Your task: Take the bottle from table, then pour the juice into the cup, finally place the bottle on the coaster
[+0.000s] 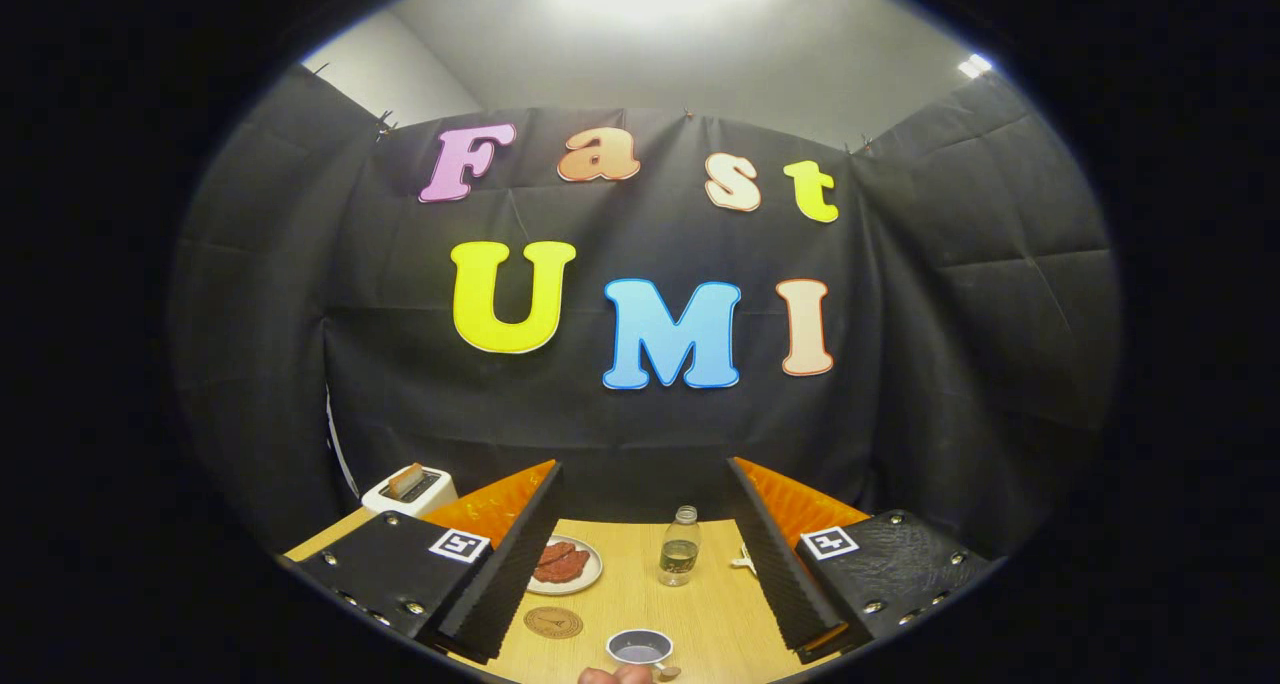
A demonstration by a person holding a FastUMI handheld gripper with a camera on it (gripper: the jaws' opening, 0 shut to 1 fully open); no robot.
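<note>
Wooden table top: pale wood-grain tabletop (640, 594) carries everything; taken here as the landmark, all seen from the gripper view
Bottle: small clear plastic bottle (680, 547) with a little dark juice at its bottom stands upright near the middle of the table, towards the far edge, beyond the fingers and apart from both
Cup: small round cup (640, 647) with a pale rim and dark inside sits at the near edge of the table, nearer than the bottle; whether it holds liquid I cannot tell
Coaster: round brown disc coaster (553, 621) lies flat on the table to the left of the cup, bare on top
Plate: round white plate (567, 565) with reddish slices sits on the table left of the bottle, beyond the coaster
Toaster: white toaster (409, 490) with a slice in its slot stands at the far left corner of the table
Hand: part of a hand (617, 675) shows at the near edge, just beside the cup
Claw: gripper (640, 574) is released, its fingers spread wide above the table and holding nothing
Progress: judged from this, no step is done; the bottle is ungrasped, pouring and setting it on the coaster remain
</note>
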